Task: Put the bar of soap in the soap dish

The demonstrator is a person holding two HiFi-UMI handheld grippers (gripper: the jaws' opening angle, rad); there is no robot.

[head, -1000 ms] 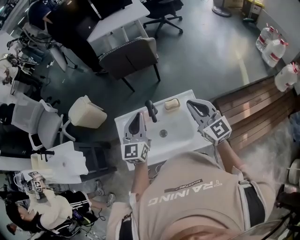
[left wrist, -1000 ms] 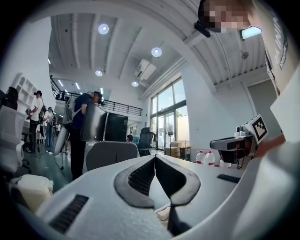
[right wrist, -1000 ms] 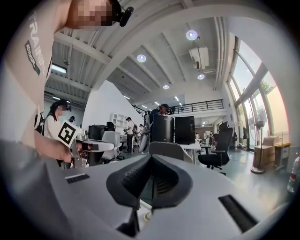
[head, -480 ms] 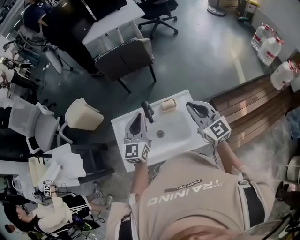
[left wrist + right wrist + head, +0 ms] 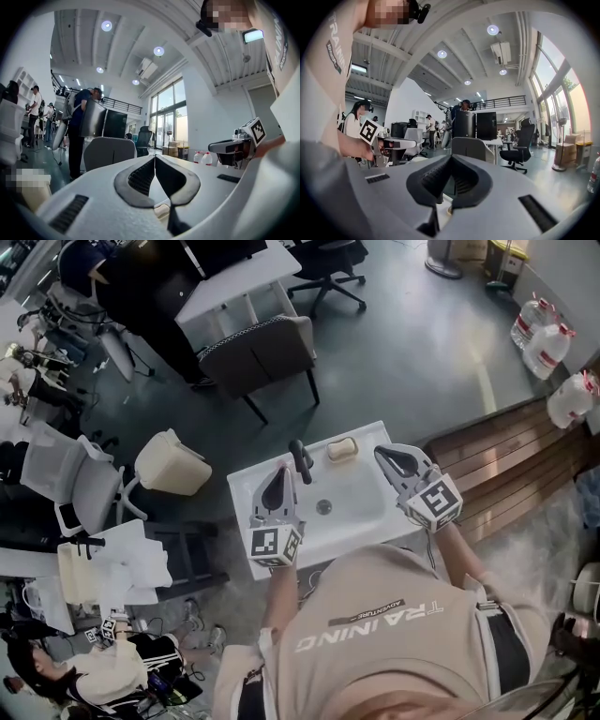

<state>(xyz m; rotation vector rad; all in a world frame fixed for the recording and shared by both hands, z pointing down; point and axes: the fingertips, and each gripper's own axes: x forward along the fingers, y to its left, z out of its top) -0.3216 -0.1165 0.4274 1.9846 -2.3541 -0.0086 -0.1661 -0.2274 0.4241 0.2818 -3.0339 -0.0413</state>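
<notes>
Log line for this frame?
phase: pre-grasp | left gripper: shut, empty | right gripper: shut, empty | soap bar: untouched, sink far rim

Bar of soap (image 5: 342, 448) tiny, indistinct

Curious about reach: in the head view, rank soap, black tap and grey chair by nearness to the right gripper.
1. Soap, just left, at the sink's back.
2. Black tap, further left.
3. Grey chair, on the floor beyond.

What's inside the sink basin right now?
Only the drain shows in the sink bowl. The soap lies on the back rim beside the tap. The left gripper and right gripper cover both sides.
</notes>
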